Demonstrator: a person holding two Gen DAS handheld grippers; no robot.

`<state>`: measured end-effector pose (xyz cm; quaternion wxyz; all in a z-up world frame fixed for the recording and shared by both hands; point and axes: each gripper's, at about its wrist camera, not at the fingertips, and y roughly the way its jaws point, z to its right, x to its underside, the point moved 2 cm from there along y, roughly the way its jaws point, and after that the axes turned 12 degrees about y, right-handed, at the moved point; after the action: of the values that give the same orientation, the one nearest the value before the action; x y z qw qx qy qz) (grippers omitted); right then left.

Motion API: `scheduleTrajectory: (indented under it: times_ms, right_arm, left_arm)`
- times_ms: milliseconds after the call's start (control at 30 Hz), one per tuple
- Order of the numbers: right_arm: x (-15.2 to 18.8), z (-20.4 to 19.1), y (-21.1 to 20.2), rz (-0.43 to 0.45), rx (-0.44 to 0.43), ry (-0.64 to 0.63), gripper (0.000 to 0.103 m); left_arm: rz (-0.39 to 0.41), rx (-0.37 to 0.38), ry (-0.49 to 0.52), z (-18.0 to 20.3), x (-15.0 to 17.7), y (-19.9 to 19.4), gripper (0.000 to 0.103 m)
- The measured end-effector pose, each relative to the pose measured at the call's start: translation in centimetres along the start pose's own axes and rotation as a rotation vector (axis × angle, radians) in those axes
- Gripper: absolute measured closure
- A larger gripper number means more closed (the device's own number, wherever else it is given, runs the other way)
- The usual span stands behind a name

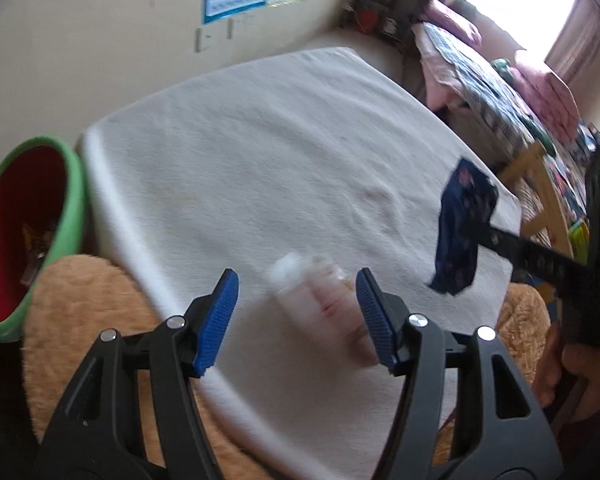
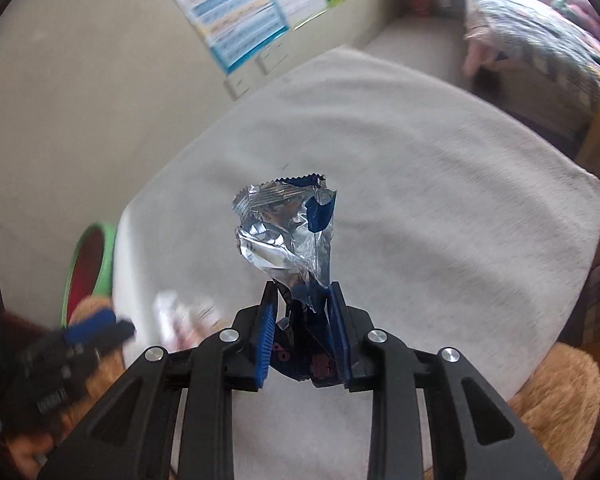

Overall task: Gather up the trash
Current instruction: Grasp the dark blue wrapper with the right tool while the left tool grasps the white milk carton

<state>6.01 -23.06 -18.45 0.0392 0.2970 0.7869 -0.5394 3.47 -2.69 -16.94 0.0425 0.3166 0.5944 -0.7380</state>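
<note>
A crumpled wrapper (image 2: 284, 232), silver inside and dark blue outside, sticks up from my right gripper (image 2: 302, 290), whose blue pads are shut on its lower end. In the left wrist view the same wrapper (image 1: 460, 228) hangs above the white cloth (image 1: 260, 152), held by the right gripper (image 1: 480, 236). My left gripper (image 1: 297, 284) stands open over a blurred white plastic cup (image 1: 316, 292) lying on the cloth. The cup lies close to the right pad and apart from the left pad. The right wrist view shows the left gripper (image 2: 96, 326) blurred beside the cup (image 2: 184, 316).
A green bin with a red inside (image 1: 24, 232) holding some trash stands off the cloth's left edge, also seen as the bin (image 2: 88, 268). A fuzzy tan cushion (image 1: 80, 312) lies under the near side. A bed (image 1: 500, 92) and a wooden frame (image 1: 540, 176) are at the right.
</note>
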Motion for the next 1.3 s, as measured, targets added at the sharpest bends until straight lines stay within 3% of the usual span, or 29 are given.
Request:
scheduleTrajectory:
  times_ms: [167, 500, 667, 800, 1133, 1300]
  right_arm:
    - [0.1, 1.7, -0.1, -0.003, 0.03, 0.007, 0.076]
    - [0.6, 2.4, 0.8, -0.005, 0.04, 0.039, 0.076]
    - [0.4, 2.1, 1.2, -0.001, 0.044, 0.039, 0.068]
    - [0.4, 2.2, 1.3, 0.018, 0.047, 0.046, 0.038]
    - [0.2, 3.1, 1.2, 0.026, 0.063, 0.074, 0.037]
    - [0.2, 3.6, 0.8, 0.037, 0.057, 0.088, 0.037]
  left_arm:
    - [0.02, 0.014, 0.033, 1.8, -0.8, 0.0, 0.045]
    - [0.042, 0.001, 0.036, 1.8, -1.6, -0.5, 0.045]
    - [0.014, 0.023, 0.018, 1.7, -0.7, 0.1, 0.045]
    - [-0.031, 0.045, 0.016, 1.9, 0.6, 0.8, 0.045]
    - [-0.135, 0.087, 0.051, 3.7, 2.3, 4.3, 0.045]
    - [-0.126, 0.033, 0.094, 4.2, 1.6, 5.7, 0.04]
